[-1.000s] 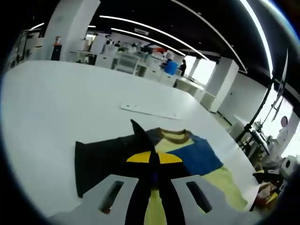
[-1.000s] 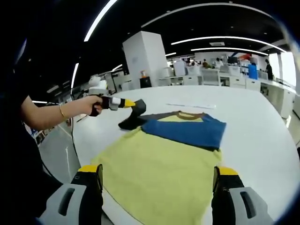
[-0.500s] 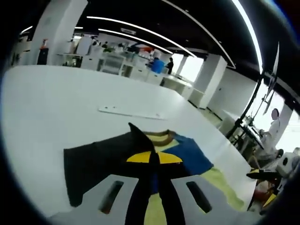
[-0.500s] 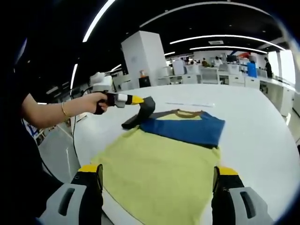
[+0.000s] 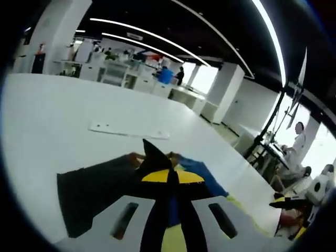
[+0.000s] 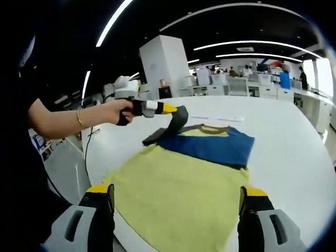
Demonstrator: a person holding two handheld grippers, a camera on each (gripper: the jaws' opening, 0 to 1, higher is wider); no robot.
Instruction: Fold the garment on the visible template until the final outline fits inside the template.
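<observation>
With the shirt (image 6: 184, 184) spread flat on the white table (image 6: 283, 131), its dark sleeve (image 6: 170, 128) is pinched in the clenched left gripper (image 6: 176, 110) and should be carried low across the blue sleeve (image 6: 207, 147), while the right gripper (image 6: 176, 207) is held released near the hem.

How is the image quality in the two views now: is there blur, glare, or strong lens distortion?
Left gripper view: soft and blurred throughout; the dark sleeve pinched by the left gripper lacks detail, and bright windows at the right wash out. Right gripper view: sharper; the yellow shirt is evenly lit, ceiling light strips bend into arcs from fisheye distortion, and the right gripper fingers are clear.
</observation>
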